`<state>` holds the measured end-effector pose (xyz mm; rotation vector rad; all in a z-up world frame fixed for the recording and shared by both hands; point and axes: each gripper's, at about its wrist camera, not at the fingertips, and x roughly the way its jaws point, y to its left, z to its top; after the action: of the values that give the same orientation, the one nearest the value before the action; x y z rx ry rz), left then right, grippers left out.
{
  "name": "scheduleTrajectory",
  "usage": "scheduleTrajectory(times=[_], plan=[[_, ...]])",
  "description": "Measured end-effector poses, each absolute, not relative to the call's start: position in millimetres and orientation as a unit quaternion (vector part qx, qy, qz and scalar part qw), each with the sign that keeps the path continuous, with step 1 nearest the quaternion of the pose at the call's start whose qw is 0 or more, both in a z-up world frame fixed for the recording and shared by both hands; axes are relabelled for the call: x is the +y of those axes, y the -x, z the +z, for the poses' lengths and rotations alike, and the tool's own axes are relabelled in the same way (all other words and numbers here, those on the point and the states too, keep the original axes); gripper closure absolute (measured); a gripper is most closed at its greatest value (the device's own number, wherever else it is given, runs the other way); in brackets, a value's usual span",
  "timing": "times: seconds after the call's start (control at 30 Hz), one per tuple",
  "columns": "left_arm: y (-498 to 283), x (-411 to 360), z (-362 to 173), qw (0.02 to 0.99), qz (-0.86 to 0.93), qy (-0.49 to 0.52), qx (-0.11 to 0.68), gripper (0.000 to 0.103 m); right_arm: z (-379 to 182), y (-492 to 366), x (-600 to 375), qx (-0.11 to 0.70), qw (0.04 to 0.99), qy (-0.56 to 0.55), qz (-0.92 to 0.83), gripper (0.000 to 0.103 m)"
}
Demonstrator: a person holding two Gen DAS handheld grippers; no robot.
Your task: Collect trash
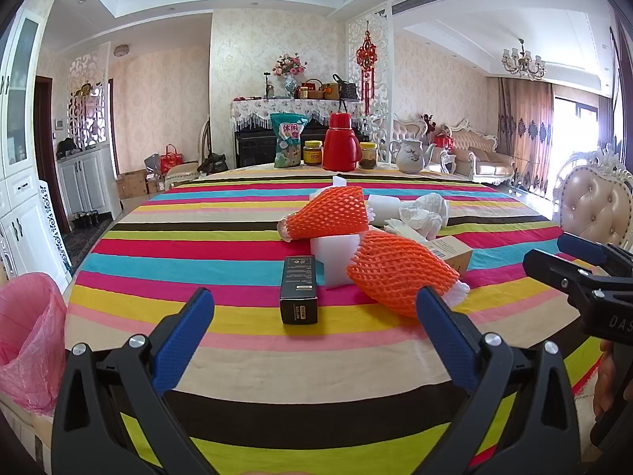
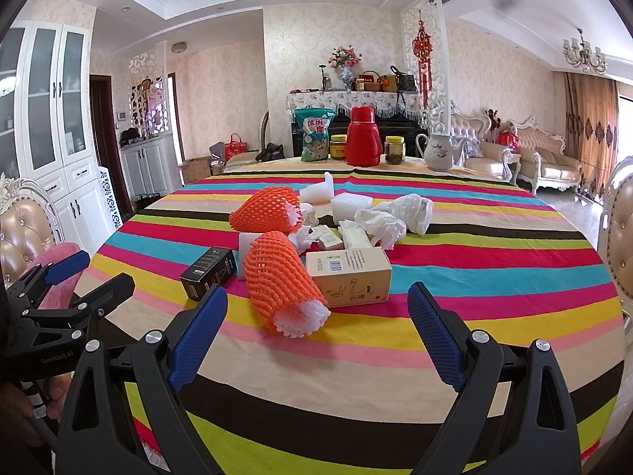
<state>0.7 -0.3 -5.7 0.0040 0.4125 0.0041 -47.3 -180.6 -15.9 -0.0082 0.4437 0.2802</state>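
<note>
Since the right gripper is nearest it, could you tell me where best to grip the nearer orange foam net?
Take the nearer orange foam net across its middle, with the open right gripper coming straight in from the near table edge. It lies lengthwise toward the gripper, so its soft sides face the fingers; the cardboard box crowds its right side.
</note>
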Motion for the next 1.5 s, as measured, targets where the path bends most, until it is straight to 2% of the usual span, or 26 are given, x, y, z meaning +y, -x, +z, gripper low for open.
scheduleTrajectory(times=[0.77, 1.17, 1.5], plan=[[-10.4, 8.3, -9.0, 0.976, -0.002, -0.002, 0.217, 0.004, -19.6, 32.5, -171.5, 0.235, 0.962, 0.01, 0.139, 0.016], [-58.8, 32.2, -26.7, 0.958, 0.011, 0.005, 0.285, 0.004, -37.8, -6.0, -151.7, 0.278, 0.949, 0.028, 0.143, 0.016], [-112.0, 61.3, -49.2, 0.934, 0.051, 0.049, 0.35, 0.004, -57.8, -58.5, -133.9, 0.342, 0.921, 0.03, 0.182, 0.016]])
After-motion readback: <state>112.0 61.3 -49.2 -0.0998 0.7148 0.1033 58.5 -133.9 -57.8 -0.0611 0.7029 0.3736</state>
